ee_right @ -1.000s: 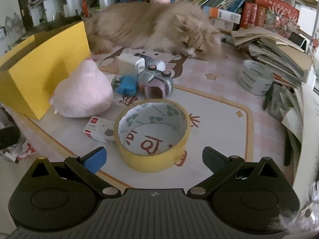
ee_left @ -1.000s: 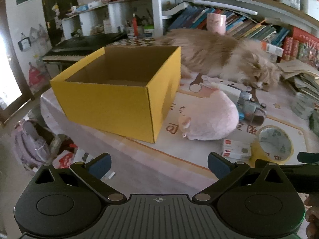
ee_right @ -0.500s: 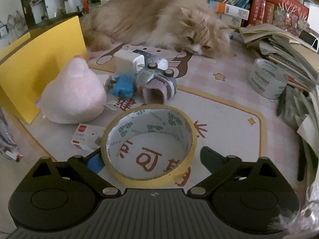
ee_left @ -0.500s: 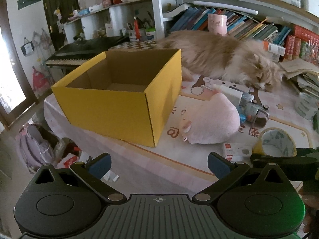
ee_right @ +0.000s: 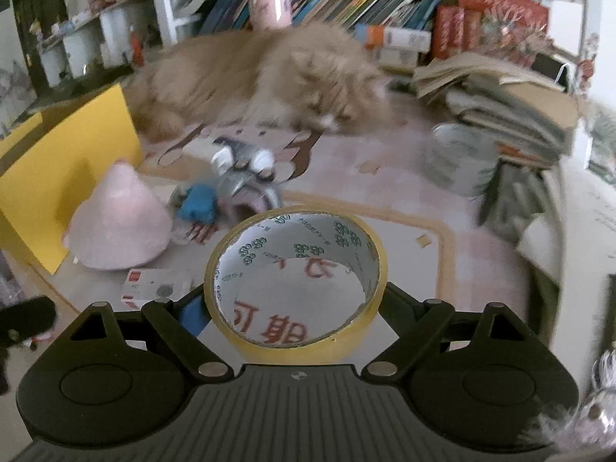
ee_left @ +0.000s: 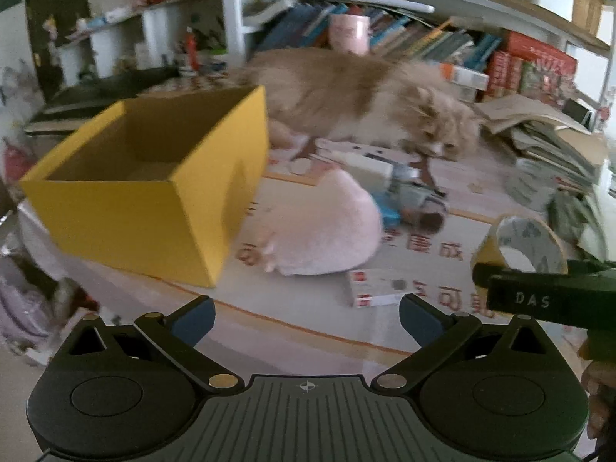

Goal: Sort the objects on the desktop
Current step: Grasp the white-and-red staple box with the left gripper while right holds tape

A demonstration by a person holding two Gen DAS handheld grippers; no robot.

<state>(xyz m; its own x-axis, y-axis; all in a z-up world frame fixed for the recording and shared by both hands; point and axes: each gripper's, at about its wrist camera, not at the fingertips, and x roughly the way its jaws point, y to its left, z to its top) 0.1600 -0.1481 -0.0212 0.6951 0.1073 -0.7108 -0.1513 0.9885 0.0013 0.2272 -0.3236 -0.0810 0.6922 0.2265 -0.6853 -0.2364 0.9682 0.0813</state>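
My right gripper point(ee_right: 294, 308) is shut on a yellow tape roll point(ee_right: 296, 327) and holds it tilted above the table; the roll also shows in the left wrist view point(ee_left: 525, 242). My left gripper point(ee_left: 306, 317) is open and empty, above the table's front edge. An open yellow cardboard box point(ee_left: 154, 188) stands at the left. A pink plush toy point(ee_left: 319, 227), a small white-and-red box point(ee_left: 379, 288), a blue object point(ee_right: 198, 204) and a grey toy point(ee_right: 248, 188) lie on the mat.
A long-haired cat point(ee_left: 365, 96) lies across the back of the table. A second tape roll point(ee_right: 456, 161) and stacked books point(ee_right: 508, 104) are at the right. Bookshelves point(ee_left: 404, 34) stand behind. A bag point(ee_left: 27, 308) lies on the floor at the left.
My right gripper closed on the yellow tape roll and lifted it off the table, tilting it. My left gripper moved closer to the table and stayed open.
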